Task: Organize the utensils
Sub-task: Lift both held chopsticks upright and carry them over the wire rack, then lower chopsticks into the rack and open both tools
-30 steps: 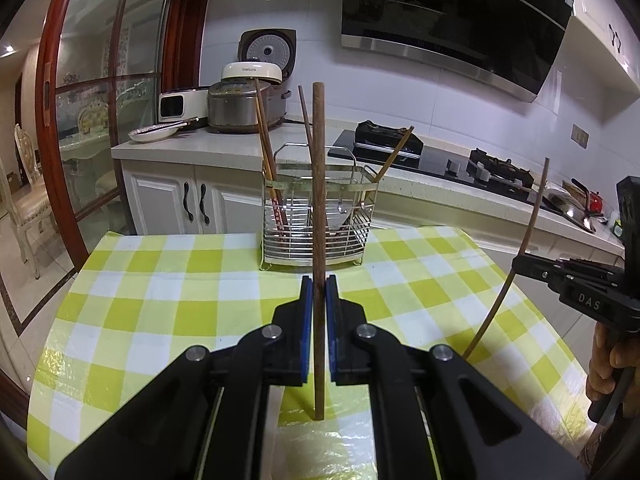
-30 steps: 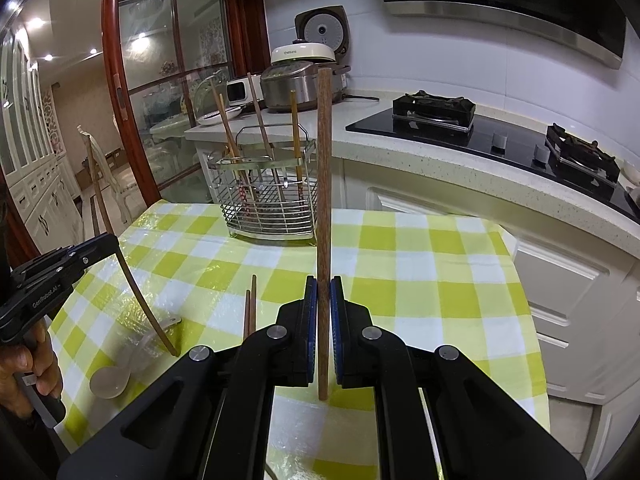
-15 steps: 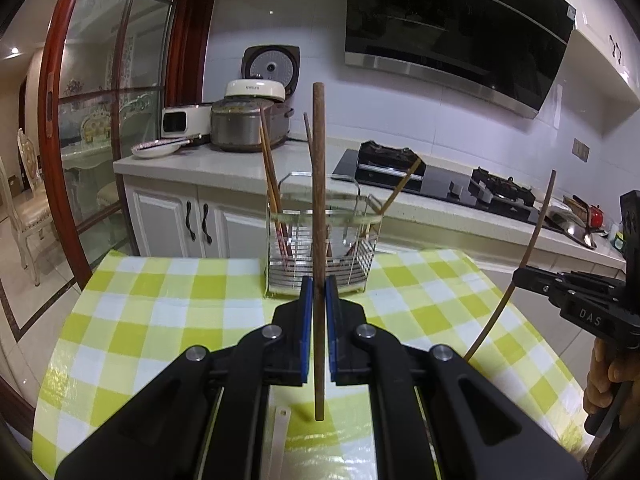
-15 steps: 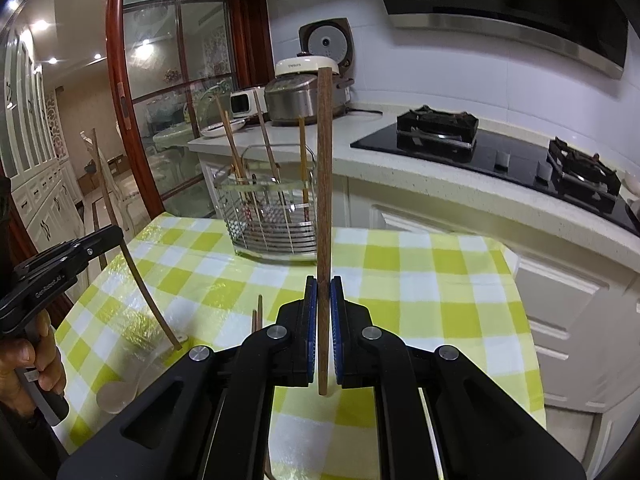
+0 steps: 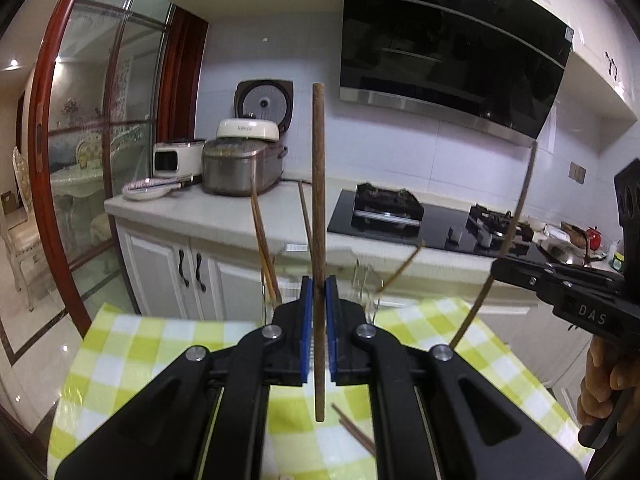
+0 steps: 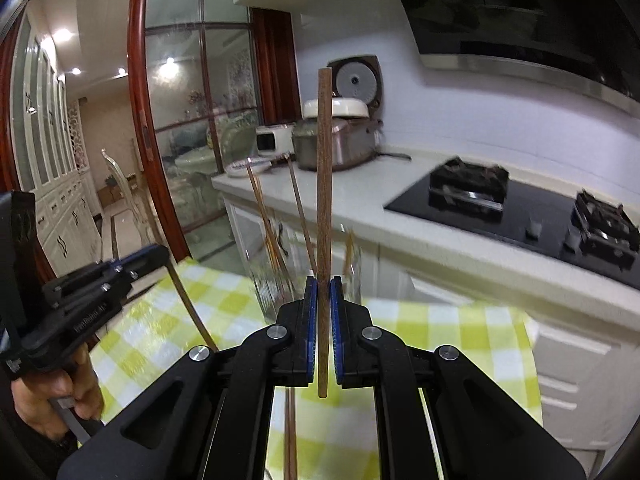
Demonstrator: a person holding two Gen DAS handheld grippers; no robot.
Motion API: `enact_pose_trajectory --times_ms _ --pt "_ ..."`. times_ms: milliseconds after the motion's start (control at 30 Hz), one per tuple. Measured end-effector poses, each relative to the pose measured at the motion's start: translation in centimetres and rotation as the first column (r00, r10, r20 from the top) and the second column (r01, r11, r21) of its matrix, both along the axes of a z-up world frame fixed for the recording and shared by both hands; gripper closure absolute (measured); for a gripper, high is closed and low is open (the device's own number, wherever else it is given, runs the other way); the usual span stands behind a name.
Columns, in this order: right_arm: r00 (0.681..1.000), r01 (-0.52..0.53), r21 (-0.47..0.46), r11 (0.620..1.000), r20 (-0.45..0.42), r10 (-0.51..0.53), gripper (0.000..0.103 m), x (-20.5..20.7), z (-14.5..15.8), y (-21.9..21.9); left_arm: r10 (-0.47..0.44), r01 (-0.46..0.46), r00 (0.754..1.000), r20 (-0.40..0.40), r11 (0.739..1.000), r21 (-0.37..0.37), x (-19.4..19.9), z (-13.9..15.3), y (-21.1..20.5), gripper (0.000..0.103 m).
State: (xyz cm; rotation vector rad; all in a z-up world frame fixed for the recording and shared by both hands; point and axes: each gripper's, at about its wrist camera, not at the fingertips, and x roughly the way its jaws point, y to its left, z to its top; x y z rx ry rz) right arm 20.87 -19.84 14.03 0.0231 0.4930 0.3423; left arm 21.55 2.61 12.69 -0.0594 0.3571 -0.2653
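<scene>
Two wrist views of a kitchen, each looking along a black two-finger gripper with blue pads.

In the left wrist view, the left gripper (image 5: 319,300) is clamped on a dark brown wooden chopstick (image 5: 319,184). The chopstick stands upright, its long axis vertical, one end high against the white tiled wall and the other end hanging just below the pads, above the yellow-and-white checked tablecloth (image 5: 132,344). The blue pads (image 5: 306,308) press on it from both sides, about two thirds of the way down its length. Just behind the fingers stands a silver wire utensil rack (image 5: 362,284), blurred, with several thin brown chopsticks leaning out of it at angles. Two more chopsticks (image 5: 354,430) lie flat on the cloth, below and right of the held one. At the right edge, the right gripper (image 5: 498,266) appears from the side, with a bare hand (image 5: 604,384) on its handle.

In the right wrist view, the left gripper (image 6: 160,254) shows at the left edge, gripping its chopstick, which looks bowed by the lens. In the centre, the right gripper (image 6: 323,300) is closed on a second dark brown wooden chopstick (image 6: 324,184). This one also stands upright with a vertical long axis, its lower end just below the pads and clear of the cloth. The rack (image 6: 280,276) sits blurred behind it.
</scene>
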Motion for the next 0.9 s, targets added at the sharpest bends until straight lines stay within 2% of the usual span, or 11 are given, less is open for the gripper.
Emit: enact_pose_trajectory --times_ms 233,467,633,900 --pt "0.998 -0.016 0.024 1.000 0.062 0.015 0.095 3.4 4.3 1.5 0.005 -0.005 0.998 0.060 1.000 0.003 2.9 3.7 -0.1 0.096" --pt "0.995 -0.001 0.028 1.000 0.101 -0.001 0.095 7.5 6.2 2.6 0.016 -0.015 0.995 0.100 1.000 -0.017 6.5 5.9 -0.1 0.096" --pt "0.993 0.020 0.044 0.999 0.112 -0.025 0.095 10.6 5.6 2.9 0.039 -0.035 0.994 0.099 0.999 -0.040 9.7 5.4 -0.1 0.096" --pt "0.995 0.051 0.029 0.998 0.080 -0.053 0.095 14.7 2.6 3.0 0.080 -0.076 0.995 0.057 0.995 -0.064 14.0 2.1 -0.3 0.096"
